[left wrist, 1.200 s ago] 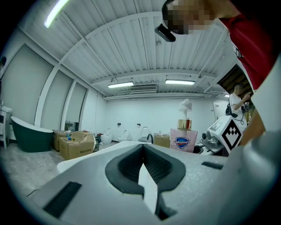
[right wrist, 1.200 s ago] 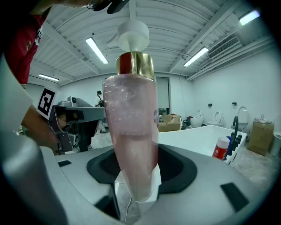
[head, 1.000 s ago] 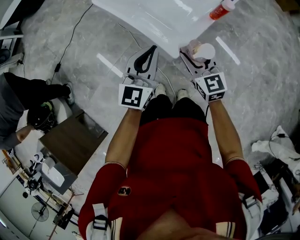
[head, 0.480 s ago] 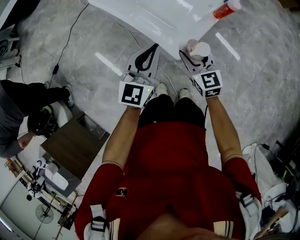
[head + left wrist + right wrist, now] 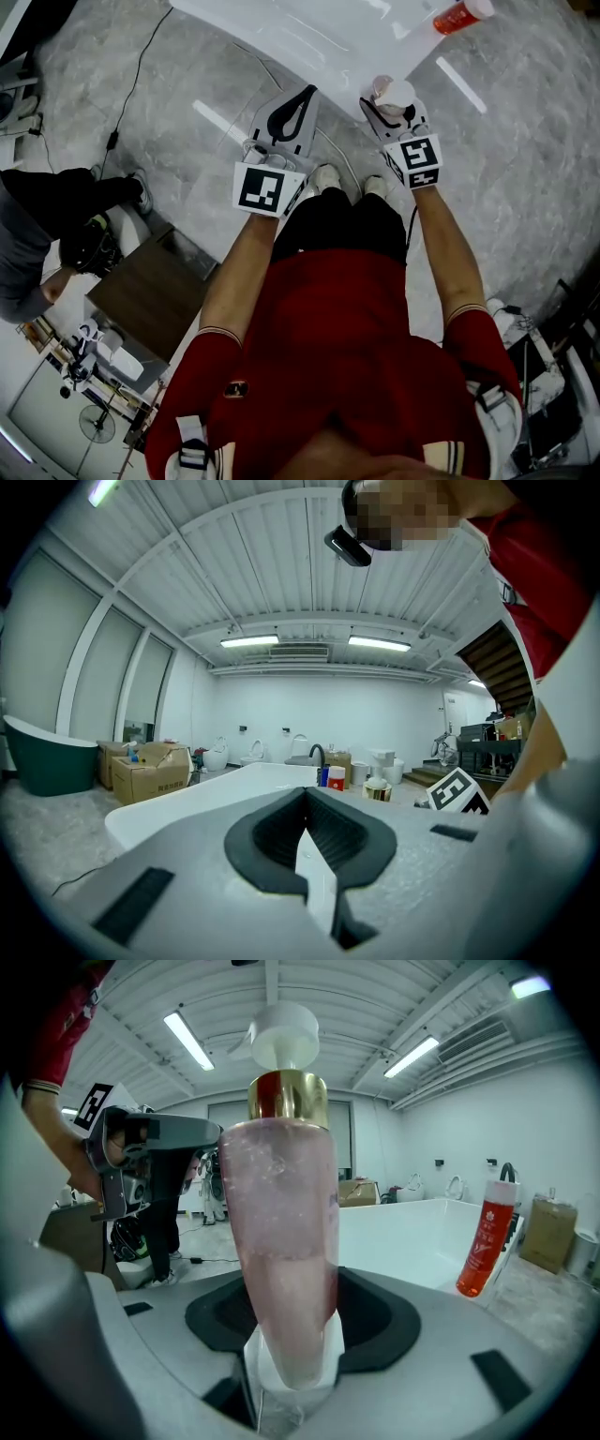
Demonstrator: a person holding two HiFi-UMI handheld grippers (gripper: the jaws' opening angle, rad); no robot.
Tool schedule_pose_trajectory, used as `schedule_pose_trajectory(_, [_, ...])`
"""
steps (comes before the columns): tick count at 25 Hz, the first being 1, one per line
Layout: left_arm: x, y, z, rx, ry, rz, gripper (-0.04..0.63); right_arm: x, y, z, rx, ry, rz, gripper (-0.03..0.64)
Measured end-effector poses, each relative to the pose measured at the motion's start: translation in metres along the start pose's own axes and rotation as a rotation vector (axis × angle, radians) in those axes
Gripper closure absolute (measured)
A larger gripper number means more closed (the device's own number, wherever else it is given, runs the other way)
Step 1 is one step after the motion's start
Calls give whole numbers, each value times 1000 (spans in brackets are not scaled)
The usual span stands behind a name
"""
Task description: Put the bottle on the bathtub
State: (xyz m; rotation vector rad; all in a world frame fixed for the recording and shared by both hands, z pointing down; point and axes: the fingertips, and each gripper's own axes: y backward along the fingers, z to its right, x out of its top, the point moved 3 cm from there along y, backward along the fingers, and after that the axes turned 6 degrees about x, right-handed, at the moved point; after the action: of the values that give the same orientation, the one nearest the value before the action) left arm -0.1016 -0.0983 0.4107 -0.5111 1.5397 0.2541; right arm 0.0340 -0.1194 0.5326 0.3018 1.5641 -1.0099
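The right claw (image 5: 388, 101) grips the bottle (image 5: 284, 1232) upright, just beside the bathtub (image 5: 309, 37) corner ahead-left; the left claw (image 5: 296, 108) is closed, empty.

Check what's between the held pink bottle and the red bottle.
Between the pink bottle and red bottle, only bare white bathtub; right gripper view shows it.

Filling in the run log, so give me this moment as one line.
right gripper: shut on pink bottle, upright | left gripper: shut, empty | bathtub: just ahead, bottle not yet on it
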Motion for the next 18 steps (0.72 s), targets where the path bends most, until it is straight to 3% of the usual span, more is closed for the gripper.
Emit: schedule_pose_trajectory(18, [-17, -16, -14, -17, 25, -11, 589, -28, -32, 5, 12, -9, -42, 390])
